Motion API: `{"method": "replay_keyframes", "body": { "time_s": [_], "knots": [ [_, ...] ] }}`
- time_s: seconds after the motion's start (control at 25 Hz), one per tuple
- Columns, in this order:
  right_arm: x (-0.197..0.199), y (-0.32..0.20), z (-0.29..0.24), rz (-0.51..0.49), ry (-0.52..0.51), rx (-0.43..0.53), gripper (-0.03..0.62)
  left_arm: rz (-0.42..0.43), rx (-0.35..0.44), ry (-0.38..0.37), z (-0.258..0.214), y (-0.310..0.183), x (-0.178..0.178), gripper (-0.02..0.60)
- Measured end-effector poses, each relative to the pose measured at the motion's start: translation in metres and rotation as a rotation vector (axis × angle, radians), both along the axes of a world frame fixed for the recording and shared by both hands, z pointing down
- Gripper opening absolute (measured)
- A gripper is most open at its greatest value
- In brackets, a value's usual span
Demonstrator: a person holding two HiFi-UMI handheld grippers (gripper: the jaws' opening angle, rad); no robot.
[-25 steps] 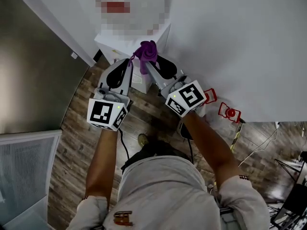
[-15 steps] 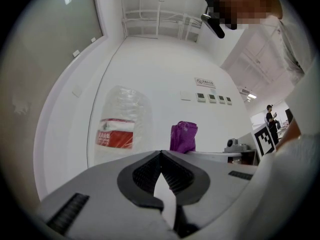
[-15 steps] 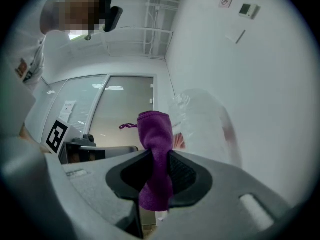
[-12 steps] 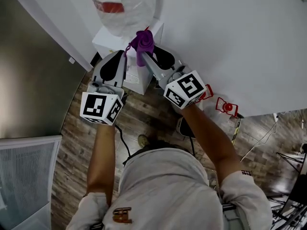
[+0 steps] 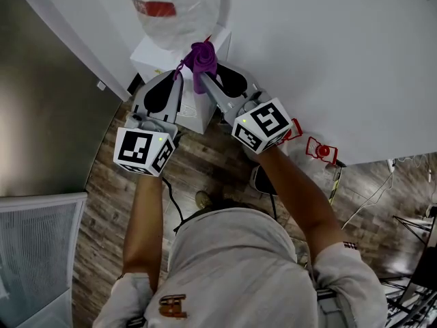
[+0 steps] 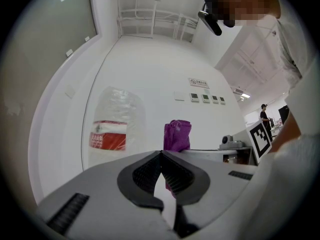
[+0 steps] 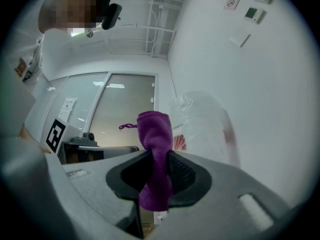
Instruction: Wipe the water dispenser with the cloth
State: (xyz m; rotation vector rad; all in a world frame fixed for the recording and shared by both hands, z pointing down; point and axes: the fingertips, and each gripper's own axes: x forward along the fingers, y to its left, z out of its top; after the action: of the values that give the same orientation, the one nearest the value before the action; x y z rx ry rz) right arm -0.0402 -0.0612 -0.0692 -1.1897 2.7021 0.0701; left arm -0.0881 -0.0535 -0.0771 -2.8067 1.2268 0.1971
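Your right gripper (image 5: pixel 203 79) clamps the purple cloth (image 5: pixel 201 57) by the white water dispenser (image 5: pixel 154 57), below its clear bottle (image 5: pixel 177 9), while your left gripper (image 5: pixel 178 79) sits beside it, jaws together, empty.

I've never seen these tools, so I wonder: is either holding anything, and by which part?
The right gripper pinches the purple cloth about its middle, both ends sticking out. The left gripper is shut on nothing.
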Motion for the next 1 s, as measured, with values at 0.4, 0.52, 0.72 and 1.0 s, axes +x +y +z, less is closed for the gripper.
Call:
{"method": "replay_keyframes", "body": {
  "time_s": [0.4, 0.52, 0.72, 1.0],
  "knots": [
    [-0.003, -0.001, 0.005, -0.016, 0.029, -0.008, 0.089, 0.002, -0.003, -0.003, 0.002, -0.006, 0.001, -0.002],
    [-0.002, -0.001, 0.004, -0.019, 0.031, -0.006, 0.091, 0.002, -0.001, -0.006, 0.001, -0.006, 0.003, -0.002],
    [0.002, -0.001, 0.003, -0.017, 0.032, -0.004, 0.09, 0.003, 0.005, -0.011, 0.0, -0.005, 0.005, -0.002],
    [0.005, -0.003, 0.002, -0.021, 0.031, -0.005, 0.089, 0.002, 0.005, -0.013, -0.001, -0.006, 0.01, -0.002]
  ]
}}
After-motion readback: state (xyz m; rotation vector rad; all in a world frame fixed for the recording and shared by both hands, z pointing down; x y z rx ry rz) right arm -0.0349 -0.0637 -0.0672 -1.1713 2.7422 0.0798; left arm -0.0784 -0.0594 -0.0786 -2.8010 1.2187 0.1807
